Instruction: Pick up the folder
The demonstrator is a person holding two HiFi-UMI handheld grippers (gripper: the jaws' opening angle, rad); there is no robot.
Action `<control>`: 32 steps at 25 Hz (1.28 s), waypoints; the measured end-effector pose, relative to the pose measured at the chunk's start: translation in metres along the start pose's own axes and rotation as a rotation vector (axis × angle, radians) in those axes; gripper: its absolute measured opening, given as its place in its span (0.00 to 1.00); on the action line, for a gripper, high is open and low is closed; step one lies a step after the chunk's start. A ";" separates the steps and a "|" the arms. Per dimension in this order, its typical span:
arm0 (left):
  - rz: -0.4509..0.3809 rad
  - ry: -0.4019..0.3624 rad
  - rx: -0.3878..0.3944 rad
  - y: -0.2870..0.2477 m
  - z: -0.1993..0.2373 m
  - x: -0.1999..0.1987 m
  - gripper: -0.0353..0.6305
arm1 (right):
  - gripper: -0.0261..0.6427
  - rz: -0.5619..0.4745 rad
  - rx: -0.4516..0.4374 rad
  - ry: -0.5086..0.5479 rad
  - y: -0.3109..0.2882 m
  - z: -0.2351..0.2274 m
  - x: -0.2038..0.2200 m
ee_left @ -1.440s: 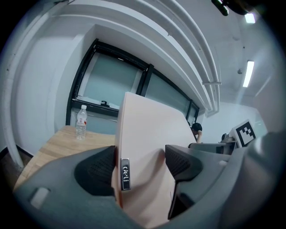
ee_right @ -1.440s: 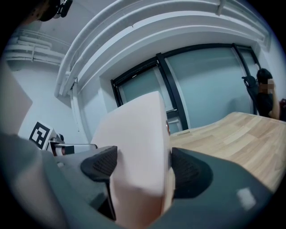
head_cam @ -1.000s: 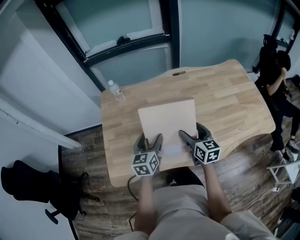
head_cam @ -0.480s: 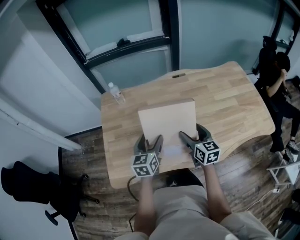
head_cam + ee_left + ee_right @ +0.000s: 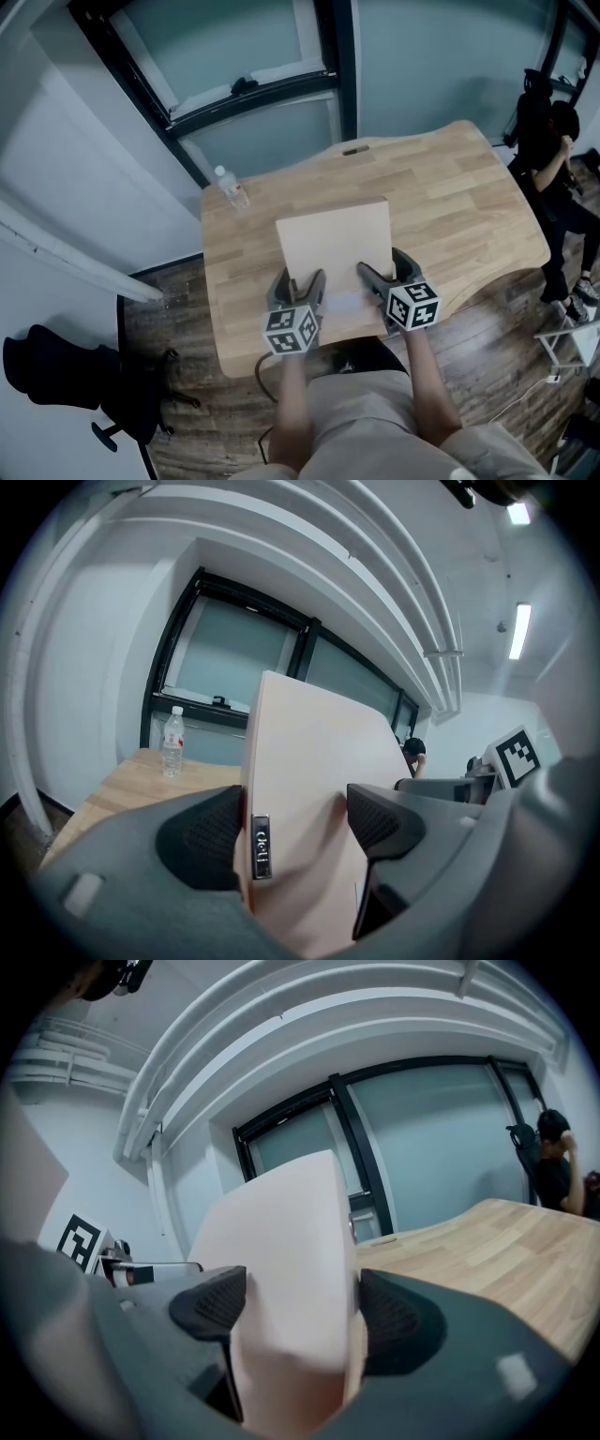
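A pale beige folder point(image 5: 336, 246) shows over the middle of the wooden table point(image 5: 459, 197), and both grippers hold its near edge. My left gripper point(image 5: 298, 284) is shut on the near left part. In the left gripper view the folder point(image 5: 314, 771) fills the gap between the jaws of that gripper point(image 5: 291, 832), with a small metal clip at its left edge. My right gripper point(image 5: 381, 273) is shut on the near right part. From the right gripper point(image 5: 300, 1312) the folder point(image 5: 286, 1251) rises up between the black pads. I cannot tell whether it touches the table.
A clear water bottle point(image 5: 232, 185) stands near the table's far left corner and shows again as a bottle point(image 5: 172, 741) left of the folder. A person point(image 5: 553, 150) sits beyond the table's right end. A black chair point(image 5: 66, 370) stands on the floor at left. Glass walls lie behind.
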State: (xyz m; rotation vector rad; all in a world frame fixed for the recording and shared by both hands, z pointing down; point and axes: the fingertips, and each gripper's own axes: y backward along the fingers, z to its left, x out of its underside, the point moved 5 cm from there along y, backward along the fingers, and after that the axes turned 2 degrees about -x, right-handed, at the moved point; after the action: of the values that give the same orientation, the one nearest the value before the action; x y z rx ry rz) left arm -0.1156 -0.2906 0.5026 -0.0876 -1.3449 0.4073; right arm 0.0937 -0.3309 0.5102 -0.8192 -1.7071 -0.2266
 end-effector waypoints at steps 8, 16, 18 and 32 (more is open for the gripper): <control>-0.005 0.001 0.000 0.003 0.000 -0.002 0.55 | 0.60 0.024 0.009 -0.014 0.000 0.002 -0.002; -0.007 -0.015 -0.002 0.007 -0.002 -0.001 0.55 | 0.60 0.013 0.009 -0.010 0.005 0.005 0.001; -0.011 -0.015 -0.001 0.007 -0.003 -0.002 0.55 | 0.60 0.006 0.010 -0.012 0.006 0.005 0.001; -0.017 -0.020 -0.001 0.004 -0.005 -0.005 0.55 | 0.60 0.008 0.011 0.004 0.006 0.002 -0.003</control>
State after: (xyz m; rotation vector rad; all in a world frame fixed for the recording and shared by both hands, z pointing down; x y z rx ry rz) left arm -0.1124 -0.2872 0.4952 -0.0728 -1.3648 0.3939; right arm 0.0961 -0.3261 0.5049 -0.8170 -1.7000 -0.2134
